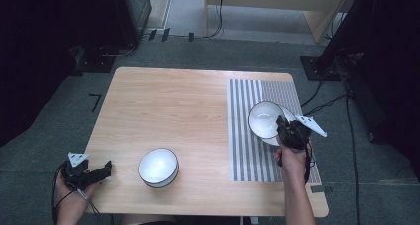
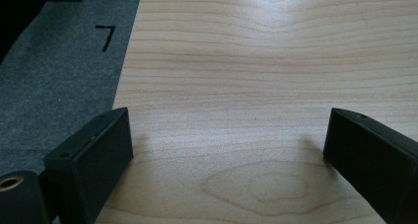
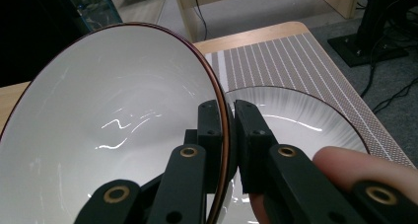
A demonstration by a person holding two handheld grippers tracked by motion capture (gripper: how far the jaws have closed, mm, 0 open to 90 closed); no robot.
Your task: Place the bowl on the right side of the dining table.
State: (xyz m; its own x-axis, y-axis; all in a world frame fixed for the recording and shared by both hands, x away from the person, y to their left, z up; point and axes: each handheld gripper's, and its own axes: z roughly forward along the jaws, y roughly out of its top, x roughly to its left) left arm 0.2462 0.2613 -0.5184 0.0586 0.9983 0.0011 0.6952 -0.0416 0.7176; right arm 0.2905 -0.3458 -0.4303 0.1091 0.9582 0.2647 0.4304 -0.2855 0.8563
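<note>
My right gripper is shut on the rim of a white bowl with a dark edge, holding it tilted just above a white plate on the striped mat. In the right gripper view the two jaws of the gripper pinch the bowl's rim, one inside and one outside, with the plate behind. A second white bowl stands upright on the wood near the front. My left gripper rests at the table's front left corner, open, with bare wood between its jaws.
The grey striped mat covers the right part of the wooden table. Grey carpet lies past the left edge. Cables and stand bases sit on the floor to the right of the table.
</note>
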